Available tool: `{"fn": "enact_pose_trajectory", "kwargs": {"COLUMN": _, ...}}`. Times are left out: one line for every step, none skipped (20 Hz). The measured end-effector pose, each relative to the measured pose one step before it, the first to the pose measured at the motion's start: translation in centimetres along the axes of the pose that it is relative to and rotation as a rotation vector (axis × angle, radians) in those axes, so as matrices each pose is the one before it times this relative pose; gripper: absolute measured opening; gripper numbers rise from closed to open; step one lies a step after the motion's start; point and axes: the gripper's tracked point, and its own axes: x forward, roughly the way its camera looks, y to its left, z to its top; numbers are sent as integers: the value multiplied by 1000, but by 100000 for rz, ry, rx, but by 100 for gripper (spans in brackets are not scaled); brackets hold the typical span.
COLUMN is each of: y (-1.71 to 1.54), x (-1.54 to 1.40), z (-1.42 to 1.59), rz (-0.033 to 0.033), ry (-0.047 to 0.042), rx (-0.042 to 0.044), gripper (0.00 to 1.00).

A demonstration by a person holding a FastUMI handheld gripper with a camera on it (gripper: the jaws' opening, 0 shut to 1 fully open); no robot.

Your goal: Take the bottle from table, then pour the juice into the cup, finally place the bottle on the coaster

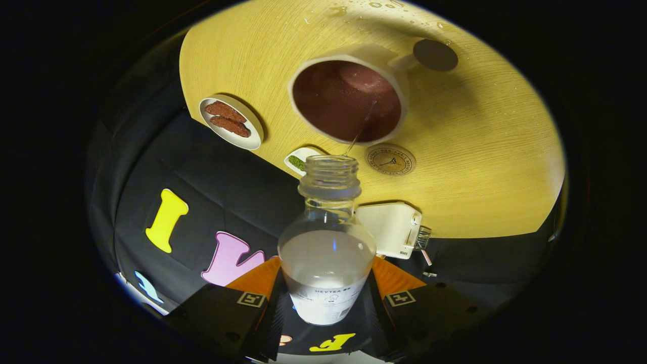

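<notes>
While my gripper (326, 298) is closed on the bottle (327, 253), both fingers pressing its sides, I see it tipped with its open neck toward the cup (348, 98) on the desk (480, 167). A thin stream runs from the mouth into the cup. Just beside the cup lies the round coaster (390, 160), with a small plate (231, 123) of food farther off.

between fingers: the gripper (326, 298) clamps the bottle (327, 263), no room there
ahead of bottle mouth: cup (349, 101) close beyond, coaster (390, 160) just beside it
one side: white box (391, 228) near the bottle neck
other side: small dish (299, 161), plate of food (231, 122) at the tabletop (480, 151) edge
open room: bare wood past the coaster
</notes>
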Motion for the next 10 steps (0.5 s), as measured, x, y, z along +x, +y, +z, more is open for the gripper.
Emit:
{"fn": "enact_pose_trajectory", "kwargs": {"y": -35, "x": -23, "z": -46, "rz": -232, "ry": -84, "rx": -47, "gripper": 71}}
{"fn": "enact_pose_trajectory", "kwargs": {"y": -54, "x": -6, "z": 11, "rz": -64, "ry": 46, "rx": 31, "gripper": 71}}
{"fn": "enact_pose_trajectory", "kwargs": {"y": -127, "x": -5, "z": -59, "rz": -91, "ry": 95, "rx": -27, "gripper": 71}}
{"fn": "enact_pose_trajectory", "kwargs": {"y": -3, "x": -38, "z": 3, "rz": -67, "ry": -9, "rx": -199, "gripper": 71}}
{"fn": "enact_pose_trajectory", "kwargs": {"y": -78, "x": -42, "z": -28, "rz": -193, "ry": -174, "rx": -269, "gripper": 71}}
{"fn": "enact_pose_trajectory", "kwargs": {"y": 8, "x": -34, "z": -38, "rz": -156, "ry": 115, "rx": -418, "gripper": 71}}
{"fn": "enact_pose_trajectory", "kwargs": {"y": -91, "x": 26, "z": -32, "rz": -46, "ry": 46, "rx": -176, "gripper": 71}}
{"fn": "enact_pose_trajectory", "kwargs": {"y": -52, "x": -77, "z": 9, "rz": -55, "ry": -1, "rx": 124, "gripper": 71}}
{"fn": "enact_pose_trajectory", "kwargs": {"y": -5, "x": 1, "z": -22, "rz": 154, "ry": 4, "rx": 151, "gripper": 71}}
{"fn": "enact_pose_trajectory", "kwargs": {"y": 30, "x": -45, "z": 81, "rz": 292, "ry": -110, "rx": -43, "gripper": 71}}
